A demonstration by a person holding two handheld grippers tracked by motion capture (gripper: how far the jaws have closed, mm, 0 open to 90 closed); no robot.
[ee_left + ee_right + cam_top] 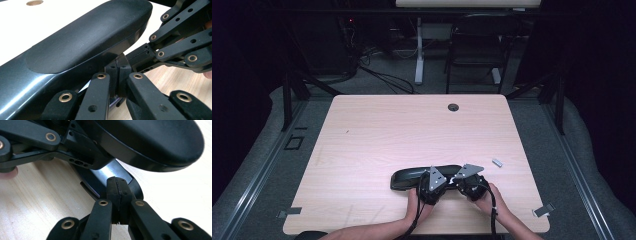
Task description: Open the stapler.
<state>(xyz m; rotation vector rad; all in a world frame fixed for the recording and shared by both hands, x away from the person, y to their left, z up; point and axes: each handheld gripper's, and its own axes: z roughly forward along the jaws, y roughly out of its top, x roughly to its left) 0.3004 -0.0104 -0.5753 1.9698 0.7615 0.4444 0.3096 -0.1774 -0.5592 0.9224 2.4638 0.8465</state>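
Note:
A long black case (417, 176) lies near the table's front edge, its matte lid (150, 140) above a glossy lower shell (105, 177). Both hands hold grippers at its right end. My left gripper (446, 178) is shut, its pads pressed together with nothing seen between them, tips (119, 66) just under the lid's edge (82, 47). My right gripper (456, 177) is shut too, its joined pads (117, 187) against the rim of the lower shell. The two grippers' tips almost meet: the right one's fingers (140, 55) reach in beside mine, and the left one's fingers (82, 161) cross the right gripper view.
A small grey piece (497, 162) lies on the wooden table (387, 135) right of the hands. A cable hole (453, 107) sits near the far edge. Behind the table stand a dark chair (474, 45) and a white desk leg (418, 60).

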